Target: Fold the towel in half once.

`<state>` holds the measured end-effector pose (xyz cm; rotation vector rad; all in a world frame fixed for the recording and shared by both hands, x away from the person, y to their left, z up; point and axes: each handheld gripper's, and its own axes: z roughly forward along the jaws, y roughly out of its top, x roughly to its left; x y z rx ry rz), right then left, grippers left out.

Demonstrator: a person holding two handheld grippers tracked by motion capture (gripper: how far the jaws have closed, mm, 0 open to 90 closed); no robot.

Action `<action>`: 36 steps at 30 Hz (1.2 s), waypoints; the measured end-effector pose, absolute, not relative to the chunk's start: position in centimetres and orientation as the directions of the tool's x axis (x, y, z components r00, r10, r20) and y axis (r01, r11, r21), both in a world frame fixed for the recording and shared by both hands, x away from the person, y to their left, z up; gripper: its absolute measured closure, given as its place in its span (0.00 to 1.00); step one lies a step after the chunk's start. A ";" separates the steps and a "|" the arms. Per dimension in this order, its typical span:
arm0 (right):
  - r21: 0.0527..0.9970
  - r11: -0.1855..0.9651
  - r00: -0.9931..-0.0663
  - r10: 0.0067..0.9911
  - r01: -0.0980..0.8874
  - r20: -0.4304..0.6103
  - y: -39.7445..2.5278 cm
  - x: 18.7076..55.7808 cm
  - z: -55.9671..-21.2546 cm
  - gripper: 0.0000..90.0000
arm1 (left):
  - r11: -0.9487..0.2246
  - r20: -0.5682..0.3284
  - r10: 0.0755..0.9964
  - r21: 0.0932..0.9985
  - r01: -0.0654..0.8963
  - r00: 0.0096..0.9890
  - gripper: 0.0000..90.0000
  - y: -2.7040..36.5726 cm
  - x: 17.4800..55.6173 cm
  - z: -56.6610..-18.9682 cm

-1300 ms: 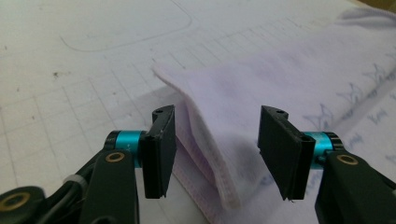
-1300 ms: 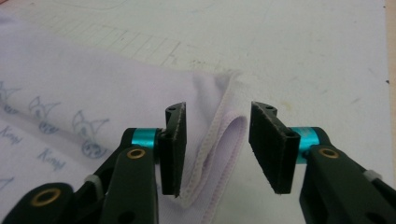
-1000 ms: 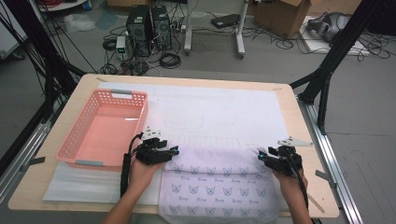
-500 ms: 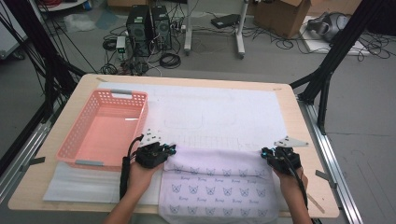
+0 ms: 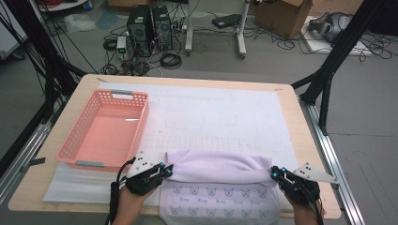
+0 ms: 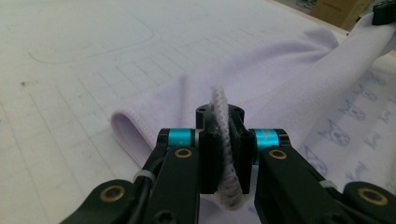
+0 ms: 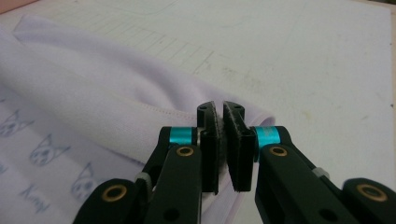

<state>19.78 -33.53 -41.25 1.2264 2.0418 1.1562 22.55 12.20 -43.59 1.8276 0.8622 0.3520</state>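
Note:
A lavender cloth (image 5: 218,168) with small cat prints lies at the near edge of the table, its far part rolled back over the printed part. My left gripper (image 5: 166,169) is shut on the cloth's left edge; in the left gripper view the hem (image 6: 224,140) stands pinched between the jaws of that gripper (image 6: 220,116). My right gripper (image 5: 274,174) is shut on the right edge, and the right gripper view has the cloth (image 7: 93,98) folded to the left of that gripper (image 7: 220,109). The cloth (image 6: 289,93) is stretched between both grippers.
A pink plastic basket (image 5: 75,140) stands on the table's left, close to my left gripper. A white gridded mat (image 5: 225,110) covers the wooden table (image 5: 300,122). Computers, cables and boxes are on the floor beyond the far edge.
Both grippers have moved toward the near edge of the table, drawing the held edge of the cloth back over its printed part. The fold is now thicker.

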 end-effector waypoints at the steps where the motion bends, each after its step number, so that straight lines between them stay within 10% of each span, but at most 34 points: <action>1: 0.847 0.244 -0.481 0.877 0.473 0.016 -33.5 19.4 -41.4 0.94 | -0.201 -0.154 0.703 0.893 0.402 0.695 0.93 12.2 22.2 -43.8; 18: 0.822 0.280 -0.508 0.861 0.496 0.013 -34.1 12.1 -42.1 0.94 | -0.153 -0.212 0.717 0.881 0.447 0.664 0.49 13.2 18.6 -44.5; 24: 0.826 0.258 -0.494 0.869 0.501 0.029 -34.4 11.6 -42.3 0.72 | -0.099 -0.209 0.713 0.915 0.391 0.669 0.44 13.9 18.4 -43.2; 36: 0.889 0.138 -0.485 0.869 0.437 0.104 -35.8 13.1 -41.5 0.67 | -0.061 -0.196 0.726 0.937 0.345 0.660 0.44 14.9 18.6 -41.7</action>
